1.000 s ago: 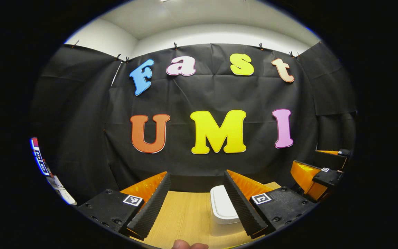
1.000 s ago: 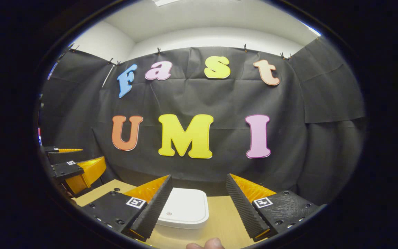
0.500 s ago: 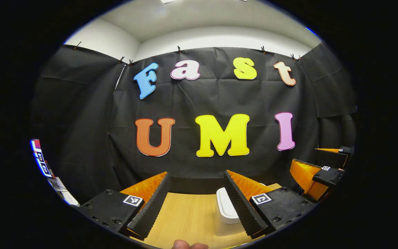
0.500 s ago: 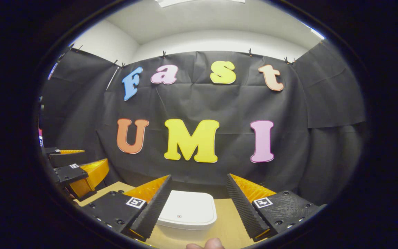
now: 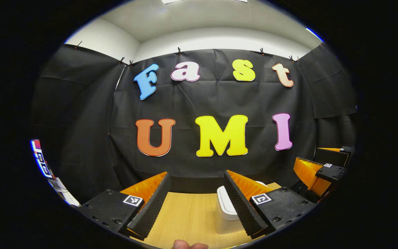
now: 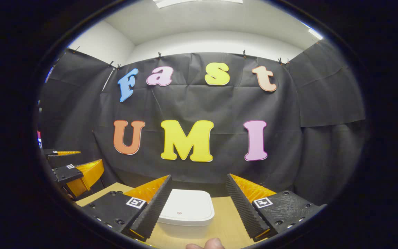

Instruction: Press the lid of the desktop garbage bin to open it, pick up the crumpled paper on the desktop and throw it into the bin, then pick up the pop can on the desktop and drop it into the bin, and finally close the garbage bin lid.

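A white desktop garbage bin [image 6: 187,212] with its lid down stands on the wooden table [image 6: 231,224], seen between my right gripper's [image 6: 197,188] open fingers from a height. In the left gripper view the same bin [image 5: 225,209] peeks out behind the right-hand finger [image 5: 242,204] of my left gripper [image 5: 196,185], which is open over bare wood. The right gripper [image 5: 318,169] shows at the far right of the left gripper view, and the left gripper [image 6: 73,169] at the far left of the right gripper view. Both hover above the table, holding nothing.
The black cloth wall [image 5: 216,100] closes the back just behind the table's far edge [image 5: 192,192]. A fingertip [image 6: 207,245] of the holding hand shows at the bottom of each view. White items [image 5: 60,190] lie low at the left, outside the booth.
Both views have tilted and shifted slightly, so the bin sits a little more to the right in each. The grippers stay open and the lid stays down.
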Demonstrator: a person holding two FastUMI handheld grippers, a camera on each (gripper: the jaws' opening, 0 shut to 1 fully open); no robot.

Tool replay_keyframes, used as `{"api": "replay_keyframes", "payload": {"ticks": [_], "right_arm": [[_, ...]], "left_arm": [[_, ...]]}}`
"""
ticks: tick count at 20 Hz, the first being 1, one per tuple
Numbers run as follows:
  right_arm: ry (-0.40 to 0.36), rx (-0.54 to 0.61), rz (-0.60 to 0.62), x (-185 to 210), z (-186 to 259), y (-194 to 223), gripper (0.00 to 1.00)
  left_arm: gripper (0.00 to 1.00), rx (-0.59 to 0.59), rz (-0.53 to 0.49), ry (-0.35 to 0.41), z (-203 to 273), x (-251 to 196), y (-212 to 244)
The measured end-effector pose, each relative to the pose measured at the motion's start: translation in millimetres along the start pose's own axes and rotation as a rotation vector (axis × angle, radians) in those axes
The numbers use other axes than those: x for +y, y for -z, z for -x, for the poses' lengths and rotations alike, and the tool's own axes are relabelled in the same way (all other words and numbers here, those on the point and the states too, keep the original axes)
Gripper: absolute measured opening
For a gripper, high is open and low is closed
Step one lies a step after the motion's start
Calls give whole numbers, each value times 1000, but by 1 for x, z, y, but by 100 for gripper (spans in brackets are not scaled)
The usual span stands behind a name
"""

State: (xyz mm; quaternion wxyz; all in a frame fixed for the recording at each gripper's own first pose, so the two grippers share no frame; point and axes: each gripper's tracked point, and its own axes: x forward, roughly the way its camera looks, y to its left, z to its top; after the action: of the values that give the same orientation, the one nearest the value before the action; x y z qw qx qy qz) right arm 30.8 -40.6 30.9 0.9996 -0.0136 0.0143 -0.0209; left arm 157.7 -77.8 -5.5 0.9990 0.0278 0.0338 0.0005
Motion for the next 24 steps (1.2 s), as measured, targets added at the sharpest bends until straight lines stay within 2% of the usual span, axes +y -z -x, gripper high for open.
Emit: {"api": "replay_keyframes", "payload": {"ticks": [7, 14, 24], "right_arm": [[44, 3, 3, -7, 14, -3, 97], [41, 2, -3, -8, 25, -4, 97], [31, -28, -24, -47, 20, -10, 97]], "left_arm": [[98, -2, 11, 17, 9, 7, -1], [98, -7, 19, 4, 18, 14, -4], [98, -21, 5, -21, 31, -18, -16]]}}
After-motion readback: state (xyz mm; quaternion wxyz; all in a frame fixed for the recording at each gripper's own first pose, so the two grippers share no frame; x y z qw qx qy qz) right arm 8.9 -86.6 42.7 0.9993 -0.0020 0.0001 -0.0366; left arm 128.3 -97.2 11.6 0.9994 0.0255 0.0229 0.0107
